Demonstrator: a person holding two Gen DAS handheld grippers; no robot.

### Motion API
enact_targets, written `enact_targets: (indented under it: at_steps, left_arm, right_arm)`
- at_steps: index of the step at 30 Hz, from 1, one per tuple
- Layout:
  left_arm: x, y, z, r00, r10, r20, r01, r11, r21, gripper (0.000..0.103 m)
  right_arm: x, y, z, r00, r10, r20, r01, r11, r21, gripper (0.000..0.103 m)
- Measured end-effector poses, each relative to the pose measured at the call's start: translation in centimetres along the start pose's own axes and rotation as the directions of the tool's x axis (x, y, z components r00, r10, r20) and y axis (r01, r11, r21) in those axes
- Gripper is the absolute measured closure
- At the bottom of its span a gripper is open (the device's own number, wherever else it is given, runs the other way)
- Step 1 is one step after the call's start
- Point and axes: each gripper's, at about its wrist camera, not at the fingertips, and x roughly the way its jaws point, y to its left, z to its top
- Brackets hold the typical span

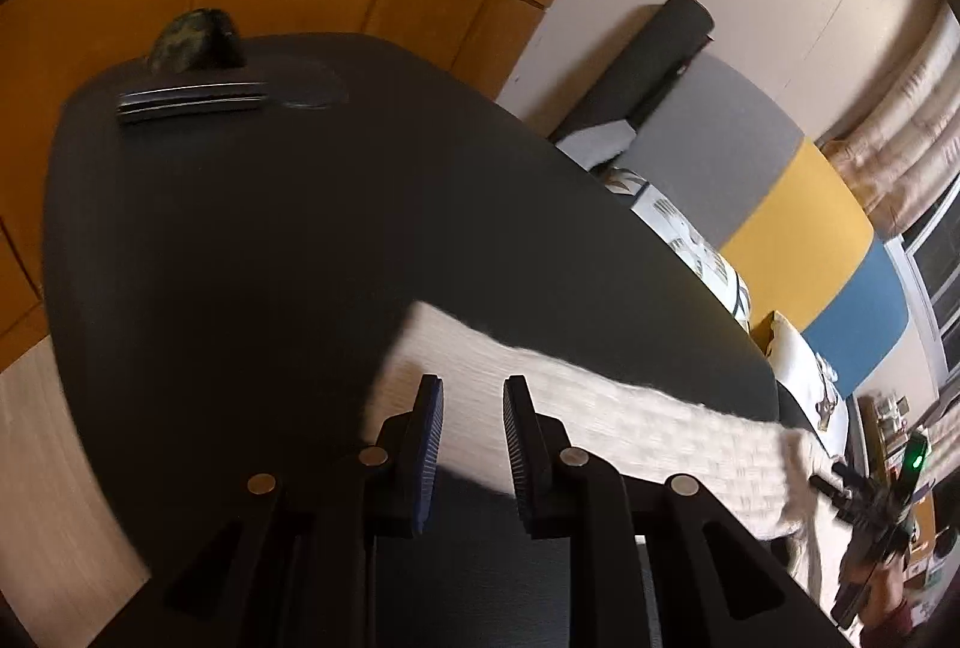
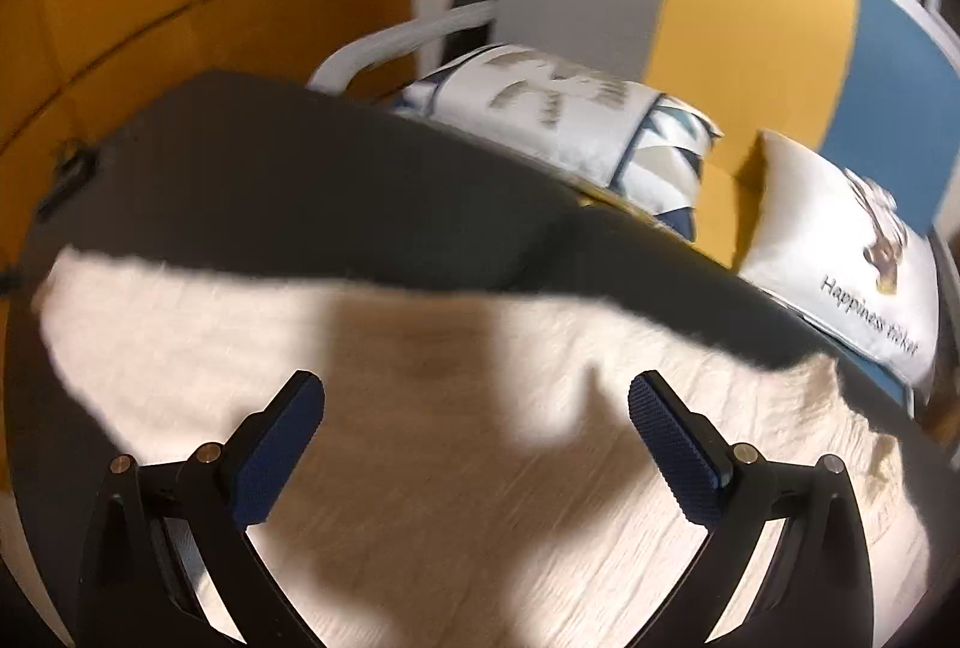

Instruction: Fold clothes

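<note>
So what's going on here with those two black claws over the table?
A person is folding laundry with a claw in each hand. A cream knitted cloth lies spread on a dark table. The right claw hangs wide open above it, holding nothing. The left claw stands narrowly open over the cloth's edge, also gripping nothing.

Only one text can be read. In the right wrist view a white cushion [image 2: 840,252] stands at about three o'clock, behind the far edge of the dark tabletop [image 2: 336,192]. On its cover, below a small picture, dark slanted letters say "Happiness"; a second word follows, but it is too blurred to read. In the left wrist view no text is legible.
</note>
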Motion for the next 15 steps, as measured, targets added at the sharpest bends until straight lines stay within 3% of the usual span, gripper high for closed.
enact_targets:
  at_steps: [3, 7, 11, 12, 14, 15]
  left_arm:
    - [0.2, -0.4, -0.1, 1.0, 0.024, -0.015, -0.022, 0.995, 0.096, 0.083]
    - [3.4, -3.3, 0.1, 0.996, 0.089, -0.023, -0.077, 0.943, 0.324, 0.083]
    - [5.8, -2.0, -0.6, 0.989, 0.099, -0.106, -0.07, 0.966, 0.249, 0.083]
    - [6.0, -1.5, -0.7, 0.99, 0.074, -0.123, -0.046, 0.975, 0.217, 0.083]
    - [4.6, 0.4, -0.5, 0.991, -0.056, -0.125, 0.071, 0.99, 0.121, 0.082]
    - [4.1, 1.4, -0.1, 0.99, -0.065, -0.124, 0.078, 0.992, 0.101, 0.082]
  right_arm:
    - [1.6, 1.0, -1.6, 0.996, -0.047, -0.081, 0.044, 0.998, -0.037, 0.0]
    - [3.0, 0.5, -2.5, 0.997, -0.04, -0.07, 0.043, 0.998, 0.036, 0.0]
    - [3.0, 0.6, -2.8, 0.998, -0.043, -0.052, 0.044, 0.999, 0.02, 0.0]
    - [3.0, 0.6, -2.9, 0.998, -0.041, -0.048, 0.042, 0.999, 0.019, 0.0]
    - [2.9, 0.5, -2.9, 0.998, -0.042, -0.047, 0.043, 0.999, 0.018, 0.0]
    - [2.8, 0.6, -2.7, 0.998, -0.04, -0.049, 0.041, 0.999, 0.019, 0.0]
